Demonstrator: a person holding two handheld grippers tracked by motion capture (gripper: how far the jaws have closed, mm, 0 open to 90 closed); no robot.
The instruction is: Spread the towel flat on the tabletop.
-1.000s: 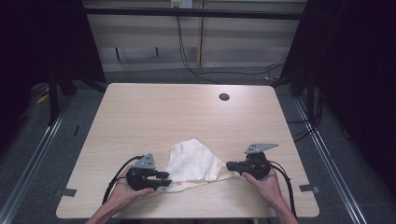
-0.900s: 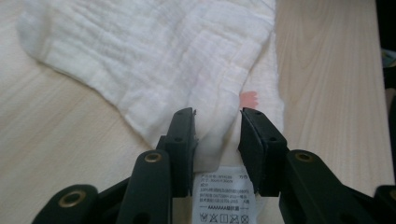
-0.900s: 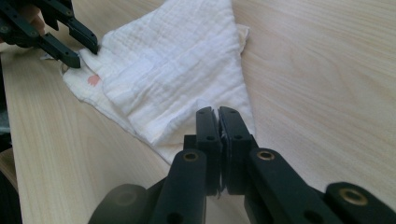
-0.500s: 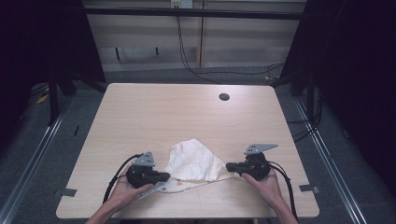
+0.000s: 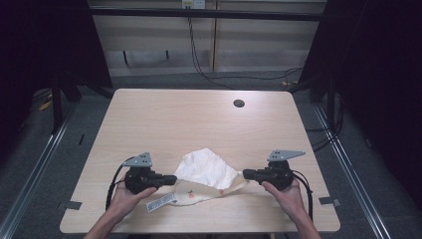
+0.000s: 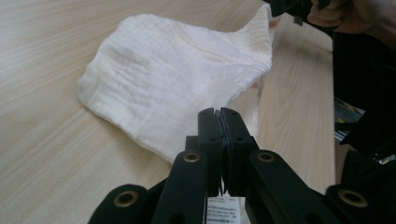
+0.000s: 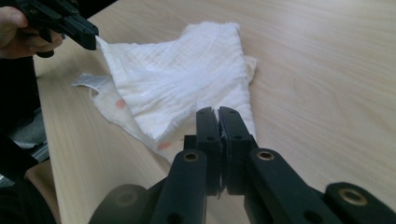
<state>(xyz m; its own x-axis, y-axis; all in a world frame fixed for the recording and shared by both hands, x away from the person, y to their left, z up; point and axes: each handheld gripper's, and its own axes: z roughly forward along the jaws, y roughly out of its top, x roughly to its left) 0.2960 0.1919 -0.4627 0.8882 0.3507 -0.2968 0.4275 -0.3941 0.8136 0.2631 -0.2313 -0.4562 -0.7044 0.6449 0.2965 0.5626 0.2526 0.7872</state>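
Cloth [image 5: 206, 172] lies rumpled on my near edge of the table [image 5: 199, 119], stretched between both grippers. My left gripper [image 5: 170, 179] has just clamped onto its left corner; my right gripper [image 5: 246, 174] is clenched on the opposite corner, label [image 5: 161, 202] trailing below

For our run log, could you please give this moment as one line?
left gripper: shut on white cloth | right gripper: shut on opposite corner | cloth lifted between them, rest on table
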